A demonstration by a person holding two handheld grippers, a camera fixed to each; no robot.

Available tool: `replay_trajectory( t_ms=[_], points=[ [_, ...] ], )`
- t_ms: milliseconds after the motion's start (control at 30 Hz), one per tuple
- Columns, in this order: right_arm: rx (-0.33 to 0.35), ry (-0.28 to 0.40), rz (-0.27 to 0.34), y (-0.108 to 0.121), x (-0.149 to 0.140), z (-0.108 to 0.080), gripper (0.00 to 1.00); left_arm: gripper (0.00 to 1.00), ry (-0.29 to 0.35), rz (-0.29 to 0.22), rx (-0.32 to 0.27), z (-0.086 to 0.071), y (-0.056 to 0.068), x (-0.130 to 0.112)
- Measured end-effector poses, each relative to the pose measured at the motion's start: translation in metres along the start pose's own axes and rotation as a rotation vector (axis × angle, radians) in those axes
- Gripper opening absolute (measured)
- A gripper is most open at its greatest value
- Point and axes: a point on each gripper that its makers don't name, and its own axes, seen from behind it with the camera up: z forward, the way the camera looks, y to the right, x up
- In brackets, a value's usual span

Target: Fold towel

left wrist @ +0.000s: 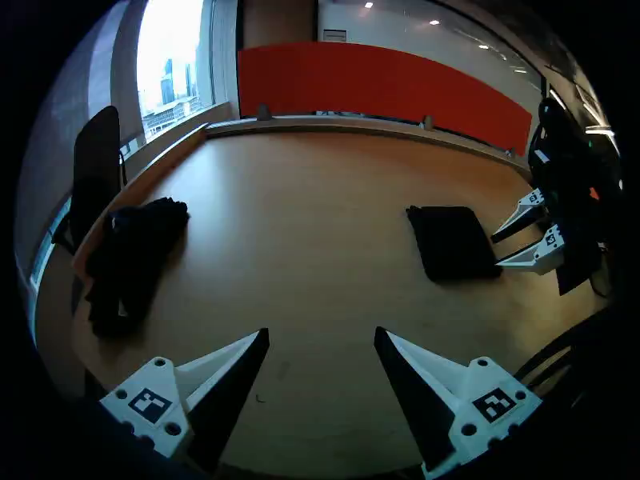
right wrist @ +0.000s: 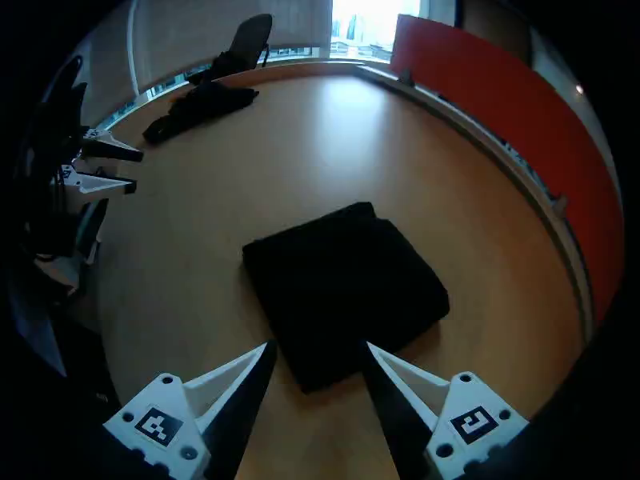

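A black towel [right wrist: 344, 292] lies folded into a neat rectangle on the wooden table [right wrist: 336, 136], just in front of my right gripper [right wrist: 318, 348], which stands open with nothing between its fingers. In the left gripper view the same folded towel [left wrist: 452, 242] lies at the right, with the right gripper [left wrist: 496, 250] beside its right edge. My left gripper [left wrist: 322, 336] is open over bare table, and it appears far off at the left of the right gripper view [right wrist: 138, 171].
A crumpled pile of black cloth [left wrist: 132, 248] lies near the table's left edge, by a dark chair [left wrist: 94, 172]; the same pile [right wrist: 200, 104] lies at the back in the right gripper view. A red partition [left wrist: 384, 84] runs along the far edge. A window [left wrist: 172, 64] lies behind.
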Motion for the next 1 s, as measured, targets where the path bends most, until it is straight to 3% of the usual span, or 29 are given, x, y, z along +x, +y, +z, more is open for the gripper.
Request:
replay_trajectory(
  t_ms=[333,700,833,1000],
  points=[
    [-0.004,-0.039,0.023,-0.006,-0.031,0.001,0.76,0.98,-0.004,0.000,-0.002,-0.001,0.001,-0.002],
    [-0.014,-0.053,0.068,-0.005,-0.042,0.006,0.65,0.98,-0.004,0.003,-0.005,-0.001,0.004,-0.002],
    [-0.011,-0.052,0.088,-0.005,-0.043,0.008,0.58,0.98,-0.004,0.004,-0.006,-0.001,0.004,-0.002],
    [-0.014,-0.046,0.124,-0.004,-0.041,0.009,0.39,0.98,-0.007,0.006,-0.006,-0.001,0.005,-0.003]
  ],
)
